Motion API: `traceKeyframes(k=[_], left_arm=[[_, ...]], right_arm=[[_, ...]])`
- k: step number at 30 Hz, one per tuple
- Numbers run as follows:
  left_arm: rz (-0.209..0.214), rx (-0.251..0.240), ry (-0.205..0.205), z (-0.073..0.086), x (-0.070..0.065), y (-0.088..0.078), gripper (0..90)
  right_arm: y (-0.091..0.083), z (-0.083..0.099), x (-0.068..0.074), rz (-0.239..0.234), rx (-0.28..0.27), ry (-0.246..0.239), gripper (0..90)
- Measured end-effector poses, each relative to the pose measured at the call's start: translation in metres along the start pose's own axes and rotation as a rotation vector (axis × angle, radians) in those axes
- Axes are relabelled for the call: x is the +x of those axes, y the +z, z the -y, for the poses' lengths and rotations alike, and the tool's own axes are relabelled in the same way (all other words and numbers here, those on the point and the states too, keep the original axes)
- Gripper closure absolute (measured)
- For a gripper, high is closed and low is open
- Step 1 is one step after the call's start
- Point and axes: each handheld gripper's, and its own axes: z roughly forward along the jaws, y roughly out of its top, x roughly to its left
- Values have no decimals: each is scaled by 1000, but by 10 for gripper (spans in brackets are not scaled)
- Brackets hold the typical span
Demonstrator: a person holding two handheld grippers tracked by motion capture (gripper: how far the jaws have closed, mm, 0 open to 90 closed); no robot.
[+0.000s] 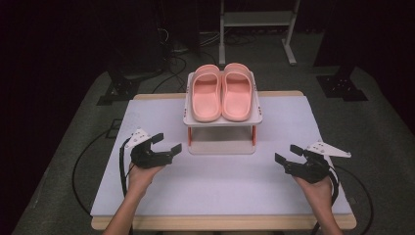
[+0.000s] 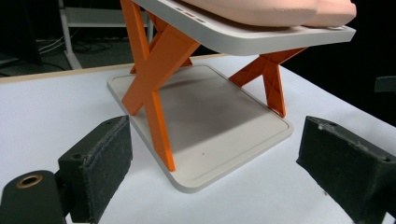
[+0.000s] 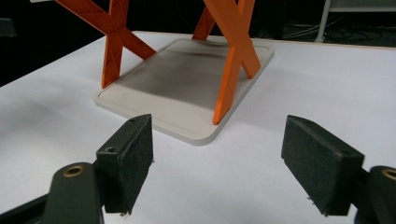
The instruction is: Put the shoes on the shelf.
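Note:
A pair of pink slippers (image 1: 221, 93) lies side by side on the top shelf of a small white rack (image 1: 190, 119) with orange cross legs (image 2: 154, 79) and a flat base plate (image 3: 182, 84). The rack stands at the middle back of the white table (image 1: 220, 181). My left gripper (image 1: 165, 144) is held open to the left of the rack, low over the table, nothing between its pads (image 2: 100, 163). My right gripper (image 1: 288, 154) is open to the rack's right, also empty, its pads (image 3: 130, 158) aimed at the base plate.
The table's wooden edge (image 1: 220, 223) runs along the front. Cables (image 1: 80, 161) trail from both grippers over the sides. A metal frame stand (image 1: 257, 24) and dark equipment bases (image 1: 342, 85) sit on the floor behind the table.

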Motion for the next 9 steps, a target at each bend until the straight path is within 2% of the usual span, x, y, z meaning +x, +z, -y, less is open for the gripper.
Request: traceKeyframes(k=[9], left_arm=[[2,-8,-6,13,-9,-8,74]], right_arm=[[-9,12,4,5,-16,-7,228]])
